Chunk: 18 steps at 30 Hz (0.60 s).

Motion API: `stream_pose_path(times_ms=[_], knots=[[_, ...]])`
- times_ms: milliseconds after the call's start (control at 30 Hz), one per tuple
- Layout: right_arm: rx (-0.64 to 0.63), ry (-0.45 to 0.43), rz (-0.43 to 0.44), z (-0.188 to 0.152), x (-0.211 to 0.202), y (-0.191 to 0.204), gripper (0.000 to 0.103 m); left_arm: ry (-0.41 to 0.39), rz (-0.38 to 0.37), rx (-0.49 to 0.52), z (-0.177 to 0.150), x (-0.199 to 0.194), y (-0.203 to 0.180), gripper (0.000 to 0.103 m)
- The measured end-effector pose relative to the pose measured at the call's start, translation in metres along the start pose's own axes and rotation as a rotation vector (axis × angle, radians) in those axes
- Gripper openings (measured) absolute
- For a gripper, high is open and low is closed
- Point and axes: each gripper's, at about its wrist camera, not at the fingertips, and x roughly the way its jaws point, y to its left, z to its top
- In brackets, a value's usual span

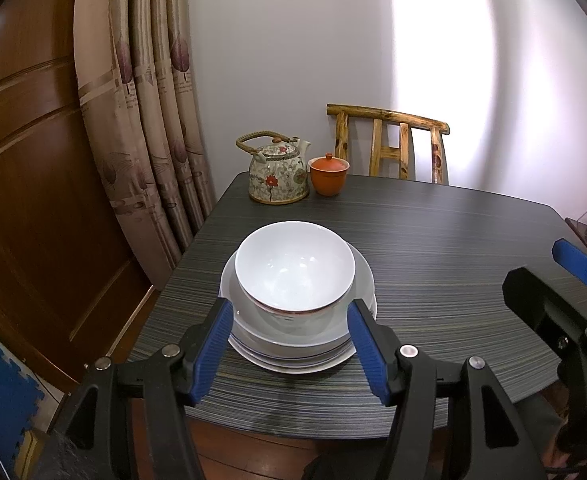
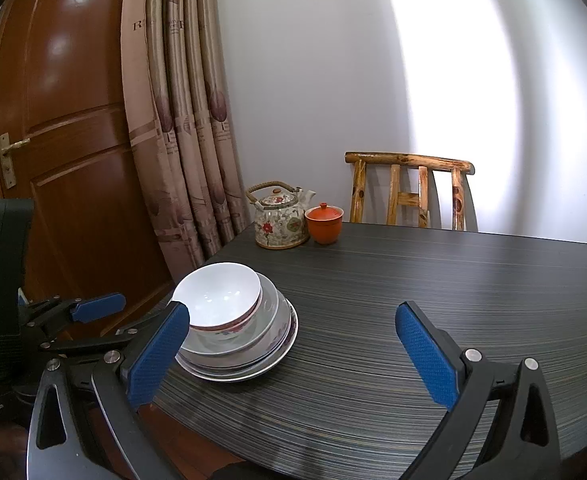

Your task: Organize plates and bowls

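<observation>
The left gripper (image 1: 289, 346) hangs with its jaws spread and nothing between them — the white bowl (image 1: 293, 266) sits just ahead of its pads, on a stack of plates (image 1: 297, 354) on the table (image 1: 433, 260). The right gripper (image 2: 293, 356), also released, hovers beside the stack, which lies toward its left finger (image 2: 155, 354).

The curtain (image 2: 165, 128) bears a large "R"; smaller print unreadable.

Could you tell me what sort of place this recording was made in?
Most likely a home dining corner: a dark table with a floral teapot and stacked bowls and plates, a wooden chair, curtains.
</observation>
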Motion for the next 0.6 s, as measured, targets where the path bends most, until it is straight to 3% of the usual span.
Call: stream_pose_path(times_ms=[600], knots=[[0.007,0.008,0.001,-0.0012,-0.0003,0.0005,0.102,0.002,0.001,0.003,0.0014,0.0004,-0.0006,0.062]])
